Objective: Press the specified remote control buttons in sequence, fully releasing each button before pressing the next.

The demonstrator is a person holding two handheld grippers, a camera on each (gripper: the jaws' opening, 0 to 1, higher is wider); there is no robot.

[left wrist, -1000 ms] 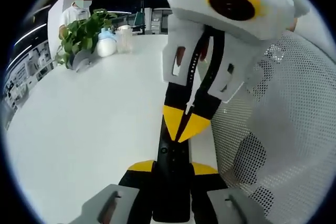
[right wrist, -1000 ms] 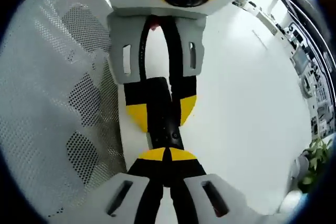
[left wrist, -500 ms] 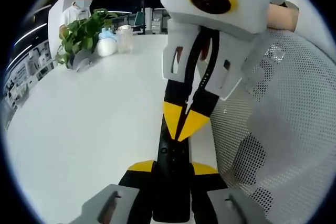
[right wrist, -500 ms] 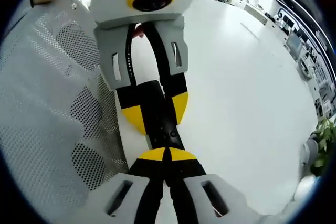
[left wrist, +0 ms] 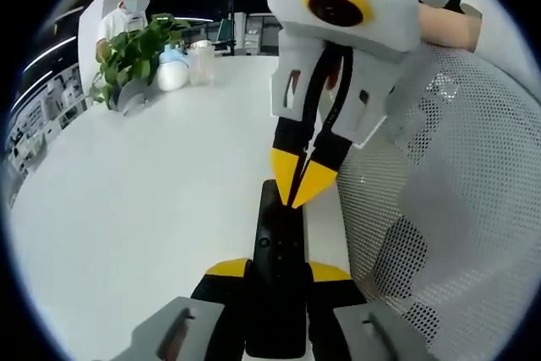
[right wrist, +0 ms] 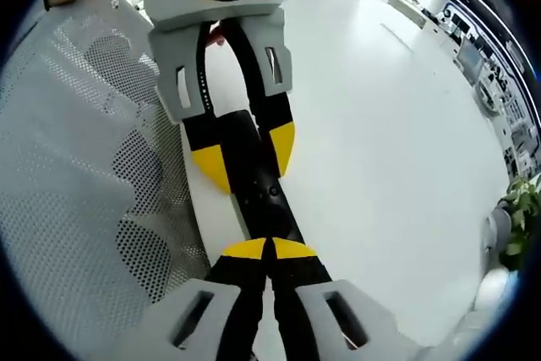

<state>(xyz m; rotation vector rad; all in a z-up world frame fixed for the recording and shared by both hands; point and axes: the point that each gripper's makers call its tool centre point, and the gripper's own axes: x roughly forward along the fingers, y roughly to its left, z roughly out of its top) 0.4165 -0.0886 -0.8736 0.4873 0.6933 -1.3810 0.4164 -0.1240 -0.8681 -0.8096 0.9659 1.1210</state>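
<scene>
The near end of the long black remote control (left wrist: 279, 285) is hidden between the yellow-tipped jaws of the left gripper (left wrist: 277, 270) and runs off the lower edge of the left gripper view. Its buttons are too small to tell apart. In the right gripper view, the closed yellow tips of the right gripper (right wrist: 269, 248) cover the remote's end nearest that gripper, so contact with a button cannot be judged.

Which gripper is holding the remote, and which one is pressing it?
The left gripper clamps the black remote between its yellow-tipped jaws. The right gripper, jaws shut to a point, touches the remote's far end from above.
</scene>
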